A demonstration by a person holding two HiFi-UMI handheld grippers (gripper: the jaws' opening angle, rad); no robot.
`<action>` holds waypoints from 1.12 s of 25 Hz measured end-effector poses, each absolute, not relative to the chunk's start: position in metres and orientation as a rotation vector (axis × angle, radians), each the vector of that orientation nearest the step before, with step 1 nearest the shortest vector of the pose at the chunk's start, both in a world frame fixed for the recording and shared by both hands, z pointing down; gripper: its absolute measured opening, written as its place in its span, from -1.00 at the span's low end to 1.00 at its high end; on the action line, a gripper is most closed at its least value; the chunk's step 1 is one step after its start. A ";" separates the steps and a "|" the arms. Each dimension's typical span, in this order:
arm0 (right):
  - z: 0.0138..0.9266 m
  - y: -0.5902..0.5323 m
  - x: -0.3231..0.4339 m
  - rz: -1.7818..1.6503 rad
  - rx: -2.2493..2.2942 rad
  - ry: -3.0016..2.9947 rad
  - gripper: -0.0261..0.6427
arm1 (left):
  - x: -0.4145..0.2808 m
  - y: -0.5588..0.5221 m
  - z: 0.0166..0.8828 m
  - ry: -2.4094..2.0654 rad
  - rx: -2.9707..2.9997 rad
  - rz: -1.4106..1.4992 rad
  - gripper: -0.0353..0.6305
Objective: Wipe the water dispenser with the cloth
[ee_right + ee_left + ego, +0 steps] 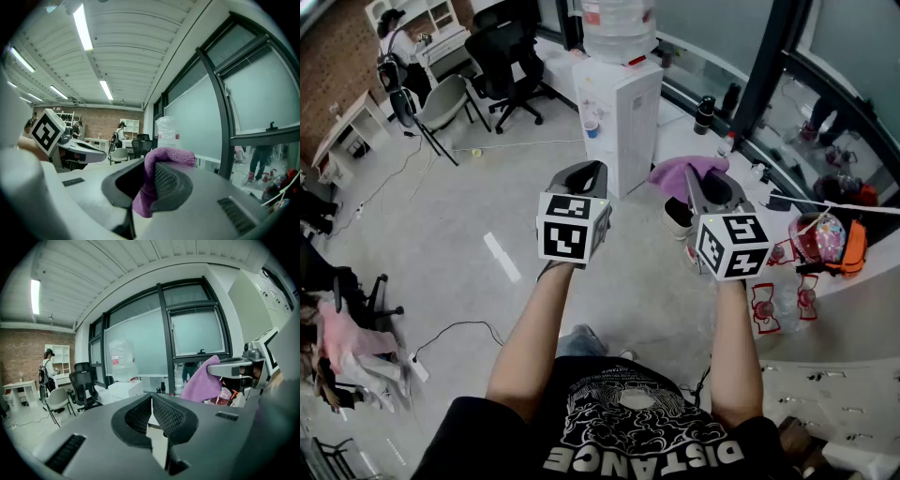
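While the person's forearms [534,328] stretch toward the water dispenser [623,117], both tools are short of it and neither one touches it. The left gripper [592,171] sits on the near side of the dispenser, about in line with its front corner. Its jaws are pressed together with nothing between them. The right gripper [705,187] is off to the dispenser's right, also on the near side, and it's pinching the cloth [682,174].

The cloth is purple and fuzzy, kinda terry-looking, bunched into a soft wad. In the right gripper view it's squeezed between the jaws, folds over the top of one of them, and a tail hangs down into the gap.

The dispenser itself is a plain white box with straight edges and a big clear bottle [619,26] on top. Its tap side is turned to the left.

Room-wise, there's open grey floor [469,234] in front of the dispenser and to its left, with just a cable [450,330] trailing across. The right side is tighter, with a white shoe [675,217] by the dispenser's base and a white ledge [694,141] running under the windows [722,37]. Beyond the dispenser to the left are black office chairs [502,56] and a grey chair [445,103], and a person [394,42] is standing way back there.
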State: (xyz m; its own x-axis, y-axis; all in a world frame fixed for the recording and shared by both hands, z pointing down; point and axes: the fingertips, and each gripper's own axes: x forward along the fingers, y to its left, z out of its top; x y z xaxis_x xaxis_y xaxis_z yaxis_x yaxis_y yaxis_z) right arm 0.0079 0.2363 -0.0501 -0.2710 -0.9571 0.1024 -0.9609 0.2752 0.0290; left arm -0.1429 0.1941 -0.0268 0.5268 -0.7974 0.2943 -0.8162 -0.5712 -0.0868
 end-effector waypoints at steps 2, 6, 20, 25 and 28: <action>-0.049 0.234 0.012 0.068 1.843 -2.428 -0.83 | -0.139 0.192 -0.026 -1.417 2.693 0.470 -0.81; -0.043 0.225 0.014 0.088 1.842 -2.425 -0.83 | -0.135 0.182 -0.023 -1.411 2.687 0.464 -0.81; -0.021 0.120 0.025 0.134 1.837 -2.379 -0.83 | -0.115 0.068 -0.002 -1.340 2.694 0.440 -0.81; -0.023 0.055 0.033 0.157 1.867 -2.332 -0.83 | -0.104 -0.001 -0.001 -1.279 2.708 0.455 -0.81; -0.026 0.018 0.036 0.160 1.878 -2.312 -0.83 | -0.099 -0.039 -0.002 -1.247 2.718 0.455 -0.81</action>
